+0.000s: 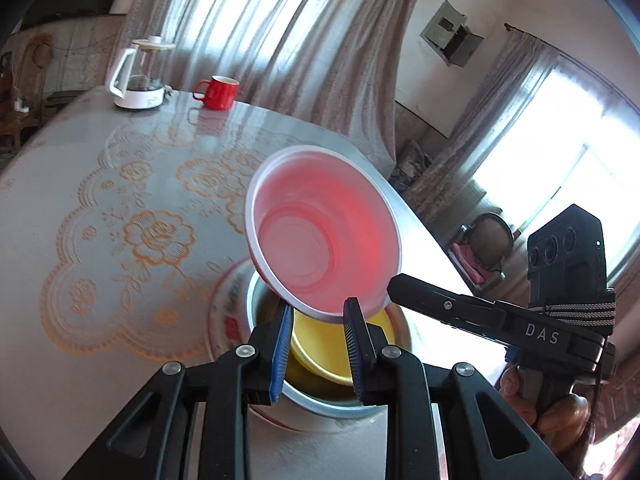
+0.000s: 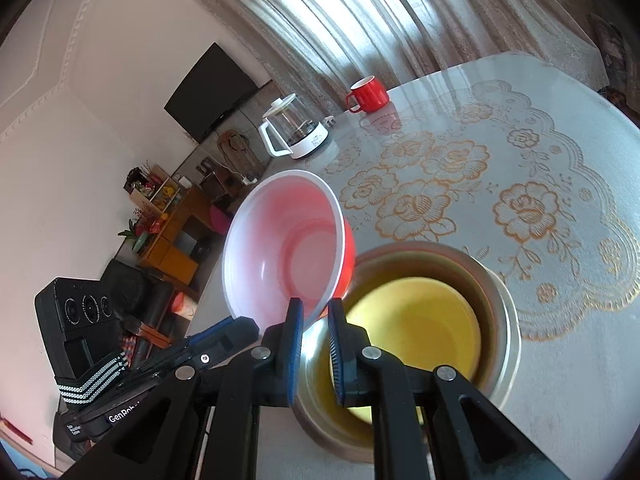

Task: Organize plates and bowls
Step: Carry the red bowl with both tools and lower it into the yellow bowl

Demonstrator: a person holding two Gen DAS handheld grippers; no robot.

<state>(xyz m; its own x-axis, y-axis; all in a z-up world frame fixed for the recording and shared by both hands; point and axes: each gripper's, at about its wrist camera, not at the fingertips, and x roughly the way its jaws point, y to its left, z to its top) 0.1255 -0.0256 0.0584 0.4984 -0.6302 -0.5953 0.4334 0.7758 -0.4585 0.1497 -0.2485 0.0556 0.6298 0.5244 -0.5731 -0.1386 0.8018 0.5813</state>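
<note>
Red bowl (image 1: 324, 232) between left tool (image 1: 318, 344) pads

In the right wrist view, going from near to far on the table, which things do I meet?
Yellow bowl inside the metal bowl → white-based glass kettle → red mug.

I'm looking into a home living room: a flat black wall-mounted television (image 2: 211, 90) at upper left, long grey pleated curtains (image 2: 320, 12) along the top, a wooden shelf unit (image 2: 172, 224) at left.
</note>
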